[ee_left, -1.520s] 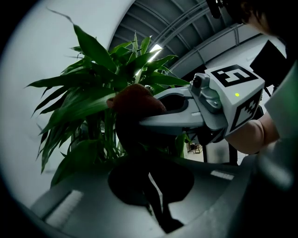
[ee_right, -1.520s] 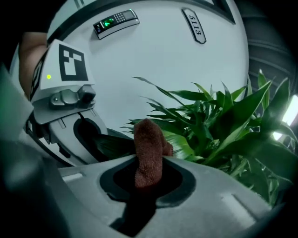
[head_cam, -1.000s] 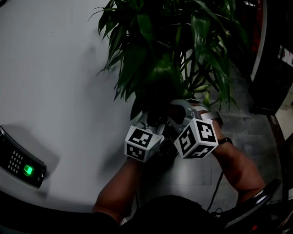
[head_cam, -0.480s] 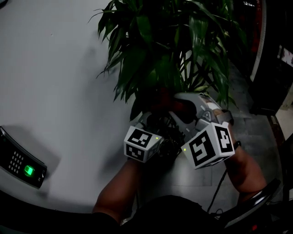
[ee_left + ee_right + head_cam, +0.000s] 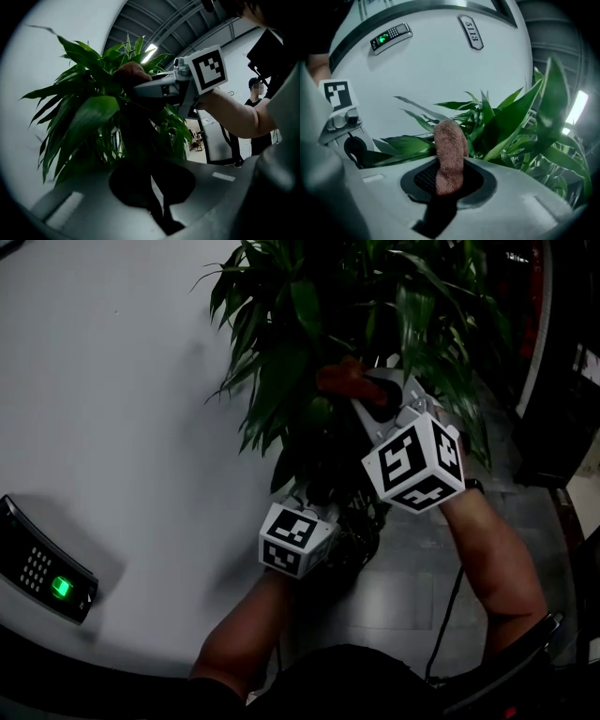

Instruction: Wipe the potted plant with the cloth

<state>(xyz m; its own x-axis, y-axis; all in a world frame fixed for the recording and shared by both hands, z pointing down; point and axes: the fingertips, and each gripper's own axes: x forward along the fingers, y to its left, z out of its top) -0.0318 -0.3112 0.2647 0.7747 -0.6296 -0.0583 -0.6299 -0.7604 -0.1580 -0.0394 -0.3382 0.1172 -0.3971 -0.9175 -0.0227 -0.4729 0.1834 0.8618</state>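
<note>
while your right claw (image 5: 448,187) is gripping the reddish cloth (image 5: 450,145) up among the top leaves of the potted plant (image 5: 309,324), your left claw (image 5: 157,201) is seemingly clenching a dark lower leaf (image 5: 136,140) near the base. you are likely mid-wipe; next you are needing to draw the cloth along a leaf, gently, without tearing it.

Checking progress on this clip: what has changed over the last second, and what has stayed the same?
The right hand-held gripper, shut on the cloth, moved up and away from the person, leaving the left hand-held gripper's side and going into the potted plant's foliage. Nothing was newly taken hold of or let go. The left one stayed low at the plant, clamped on a dark leaf.
</note>
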